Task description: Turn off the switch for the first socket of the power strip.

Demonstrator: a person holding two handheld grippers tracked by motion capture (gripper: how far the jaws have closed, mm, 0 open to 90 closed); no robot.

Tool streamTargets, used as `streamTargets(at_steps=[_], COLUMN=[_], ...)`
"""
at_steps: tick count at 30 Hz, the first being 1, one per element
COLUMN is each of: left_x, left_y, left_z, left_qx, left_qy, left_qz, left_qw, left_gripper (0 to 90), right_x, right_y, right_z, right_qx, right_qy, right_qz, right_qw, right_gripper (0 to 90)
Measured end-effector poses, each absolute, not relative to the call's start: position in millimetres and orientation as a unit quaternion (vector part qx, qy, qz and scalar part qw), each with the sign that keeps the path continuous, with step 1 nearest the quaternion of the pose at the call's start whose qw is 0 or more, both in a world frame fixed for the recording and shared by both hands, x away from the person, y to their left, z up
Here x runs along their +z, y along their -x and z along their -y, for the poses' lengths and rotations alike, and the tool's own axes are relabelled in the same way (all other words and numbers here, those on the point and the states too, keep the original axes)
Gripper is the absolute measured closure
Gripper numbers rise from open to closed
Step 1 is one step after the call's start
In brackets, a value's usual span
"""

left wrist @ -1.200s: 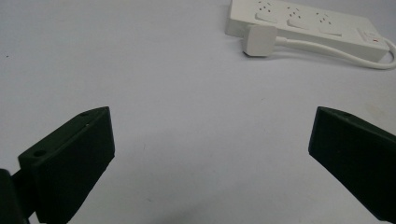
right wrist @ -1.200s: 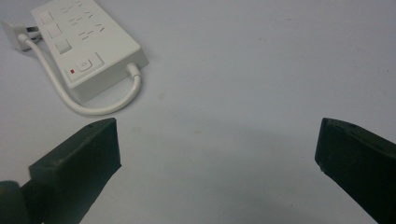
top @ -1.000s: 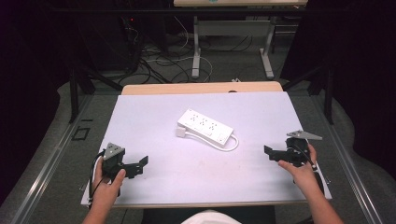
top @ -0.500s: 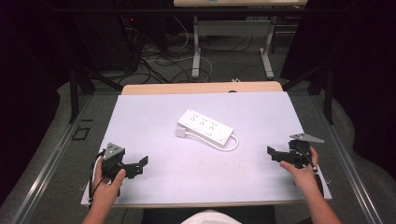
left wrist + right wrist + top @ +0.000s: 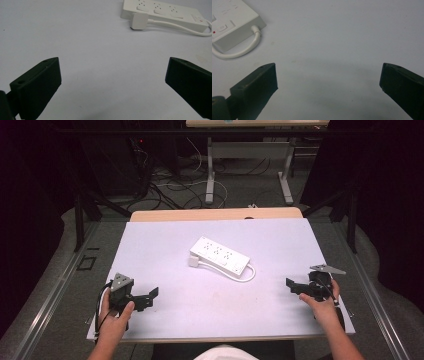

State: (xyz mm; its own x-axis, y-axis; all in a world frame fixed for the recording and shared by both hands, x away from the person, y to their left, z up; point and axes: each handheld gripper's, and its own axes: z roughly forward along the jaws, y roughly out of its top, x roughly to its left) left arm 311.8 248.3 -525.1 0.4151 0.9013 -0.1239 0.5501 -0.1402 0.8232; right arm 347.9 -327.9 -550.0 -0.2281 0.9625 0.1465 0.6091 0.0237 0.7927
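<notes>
Black jaws frame the bottom corners of both gripper views, set far apart with nothing between them but bare white table [image 5: 165, 245]. In the high view my left gripper [image 5: 145, 298] sits at the lower left of the frame and my right gripper [image 5: 296, 287] at the lower right, both low over the table and both spread wide and empty. Further up, near the middle of the frame, lies the white power strip [image 5: 220, 256], flat on the tabletop and angled, well apart from either gripper. Its short white cord [image 5: 246, 276] loops from the right end round along the near edge to the square plug [image 5: 194, 262] resting just beside the left end. From my left gripper view the plug [image 5: 139, 21] sits at the upper right, touching or nearly touching the strip's body [image 5: 165, 11]; from my right gripper view the cord [image 5: 239, 51] curls at the upper left. I judge the strip rigid, light, smooth plastic, likely to skid if nudged, so I would clamp across its narrow width near one end. The cord looks stiff but springy; the plug offers flat sides for a firm pinch.
</notes>
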Motion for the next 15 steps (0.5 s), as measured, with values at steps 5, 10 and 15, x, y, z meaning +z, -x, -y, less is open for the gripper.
streamTargets(at_steps=[5, 10, 15], left_x=[-524.6, -525.1, -525.7], left_y=[-311.7, -311.9, -312.8], left_z=[-248.6, -248.0, -248.3], left_qx=[0.206, 0.207, 0.206], left_qy=[-0.727, -0.728, -0.728], left_qz=[-0.499, -0.498, -0.500], left_qw=[0.424, 0.423, 0.422], left_gripper=[0.1, 0.1, 0.1], right_x=[-550.6, -551.0, -551.7], right_y=[-347.5, -347.7, -348.0], right_z=[326.1, 326.2, 326.4], right_qx=[0.394, 0.395, 0.395], right_qy=[-0.584, -0.582, -0.580], right_qz=[-0.674, -0.675, -0.677], right_qw=[0.221, 0.221, 0.221], right_gripper=[0.9, 0.9, 0.9])
